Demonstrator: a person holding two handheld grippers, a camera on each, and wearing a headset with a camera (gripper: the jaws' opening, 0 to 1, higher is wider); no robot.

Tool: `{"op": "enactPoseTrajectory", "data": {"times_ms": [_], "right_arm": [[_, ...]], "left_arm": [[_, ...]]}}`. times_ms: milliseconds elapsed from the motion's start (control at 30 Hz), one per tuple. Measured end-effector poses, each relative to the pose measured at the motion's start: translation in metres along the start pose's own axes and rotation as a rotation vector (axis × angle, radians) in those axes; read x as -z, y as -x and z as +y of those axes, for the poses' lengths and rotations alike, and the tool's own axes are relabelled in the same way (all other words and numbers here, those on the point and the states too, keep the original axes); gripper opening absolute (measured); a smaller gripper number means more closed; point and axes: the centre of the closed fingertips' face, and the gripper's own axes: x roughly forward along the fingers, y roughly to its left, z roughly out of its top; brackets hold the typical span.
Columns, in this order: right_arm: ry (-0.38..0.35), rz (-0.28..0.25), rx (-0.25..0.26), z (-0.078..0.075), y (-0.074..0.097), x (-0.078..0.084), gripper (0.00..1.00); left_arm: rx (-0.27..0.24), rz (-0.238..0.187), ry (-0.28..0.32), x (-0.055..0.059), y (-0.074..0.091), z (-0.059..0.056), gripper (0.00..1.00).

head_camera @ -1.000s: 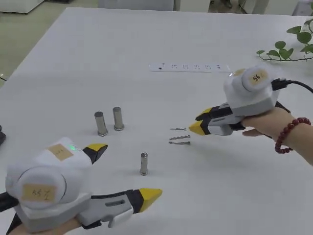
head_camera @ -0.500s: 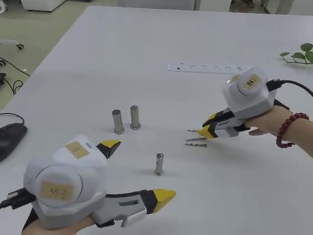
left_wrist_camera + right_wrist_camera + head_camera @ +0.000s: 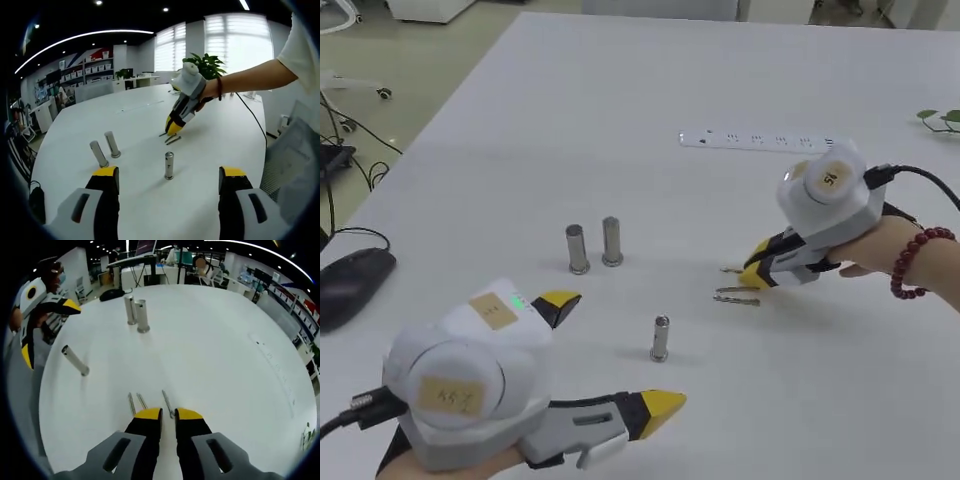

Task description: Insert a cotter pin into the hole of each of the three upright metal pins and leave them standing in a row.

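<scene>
A mouse (image 3: 350,285) is lying at the left edge of the bench (image 3: 620,120), with its cable beside it. The left tool (image 3: 613,352) is being held low over the near part of the bench. Its jaws are being held wide apart, and nothing is being gripped between them.

Beyond its far jaw, a first pin (image 3: 577,248) and a second pin (image 3: 611,241) are standing upright, just beside each other. A third pin (image 3: 660,338) is standing upright, well apart from those two and nearer to the person. In the left gripper view it is being seen ahead, between the spread jaws, and it is not being touched.

To the right of the third pin, two cotter pins (image 3: 738,296) are lying flat on the bench, side by side. A third cotter pin (image 3: 167,403) is lying just beside them. Its near end is being met by the tips of the right tool (image 3: 757,272). The jaws of this tool are being held nearly together, with a narrow gap only. Whether the cotter pin is being clamped cannot be told. The tool is being carried by a hand wearing a bracelet (image 3: 910,262). A power strip (image 3: 760,142) is lying farther back on the bench.
</scene>
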Motion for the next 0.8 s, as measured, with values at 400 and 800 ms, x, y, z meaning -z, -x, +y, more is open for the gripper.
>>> {"op": "enactPoseTrajectory", "data": {"times_ms": [400,800], "right_arm": [[0.113,0.119,-0.032,-0.0018,-0.0019,-0.0002,0.07],[0.212,0.211,-0.007,-0.0031,-0.0024,0.0006,0.04]], "left_arm": [[0.011,0.001,0.01,-0.0003,0.0001,-0.0023,0.78],[0.016,0.018,0.01,0.002,0.0009,-0.005,0.76]]}}
